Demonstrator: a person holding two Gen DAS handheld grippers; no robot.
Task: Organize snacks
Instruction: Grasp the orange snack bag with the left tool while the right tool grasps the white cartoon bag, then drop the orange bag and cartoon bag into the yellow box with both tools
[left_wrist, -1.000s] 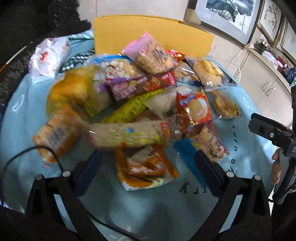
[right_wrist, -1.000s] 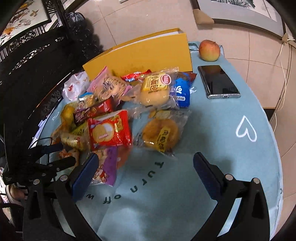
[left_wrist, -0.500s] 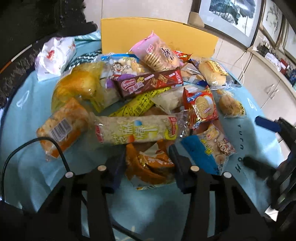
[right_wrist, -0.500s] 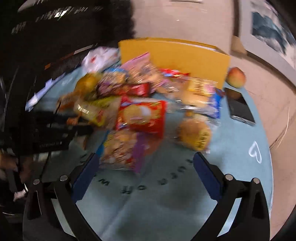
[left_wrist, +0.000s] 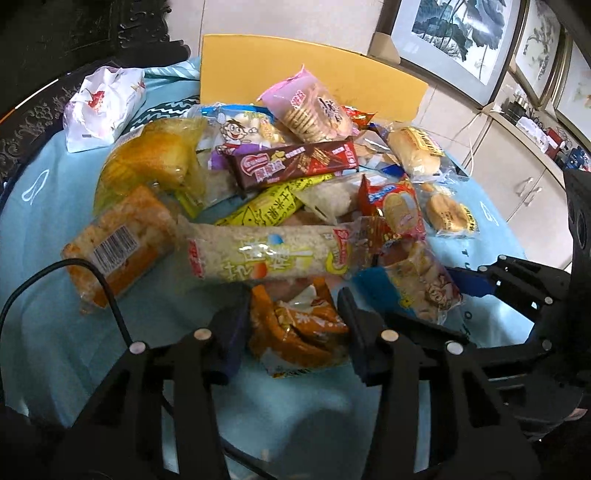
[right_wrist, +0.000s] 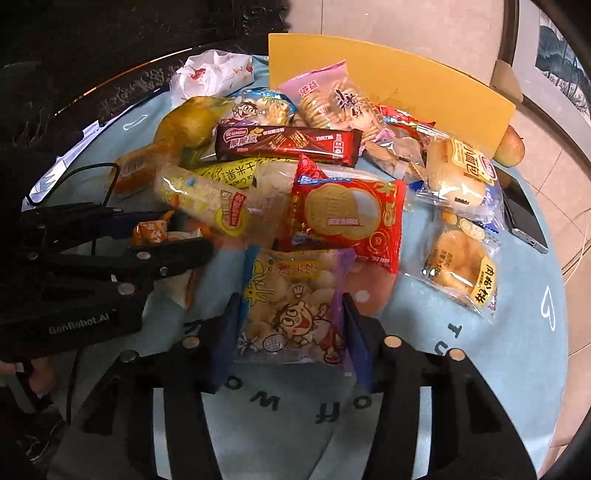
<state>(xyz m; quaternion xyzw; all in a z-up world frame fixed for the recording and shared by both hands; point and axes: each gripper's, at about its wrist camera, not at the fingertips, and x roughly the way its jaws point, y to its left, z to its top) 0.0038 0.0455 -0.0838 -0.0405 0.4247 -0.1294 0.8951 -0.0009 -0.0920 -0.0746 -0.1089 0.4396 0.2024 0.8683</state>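
In the left wrist view the left claw (left_wrist: 291, 325) sits at lower centre, its two fingers drawn in narrow against the sides of an orange snack packet (left_wrist: 299, 332) that lies on the light blue cloth of the bench (left_wrist: 44, 206). Just above that packet, across the middle of the frame, a long rice cracker bar (left_wrist: 266, 254) lies crosswise, with a yellow corn stick pack (left_wrist: 273, 206) and a brown chocolate wafer bar (left_wrist: 295, 166) stacked higher in the pile. A yellow folder (left_wrist: 310, 70) stands upright behind the heap at upper centre, and a white wrapped packet (left_wrist: 103, 103) rests apart at upper left. In the right wrist view the right claw (right_wrist: 291, 332) is at lower centre, fingers closed in on both edges of a cartoon-printed puff bag (right_wrist: 291, 306), which touches the near edge of the pile. Directly above it lies a red cookie packet (right_wrist: 343, 218); to the right, two bread buns in clear wrap (right_wrist: 461, 266) rest on the cloth. An apple (right_wrist: 511, 147) and a phone (right_wrist: 524, 218) sit at the right edge of the frame.
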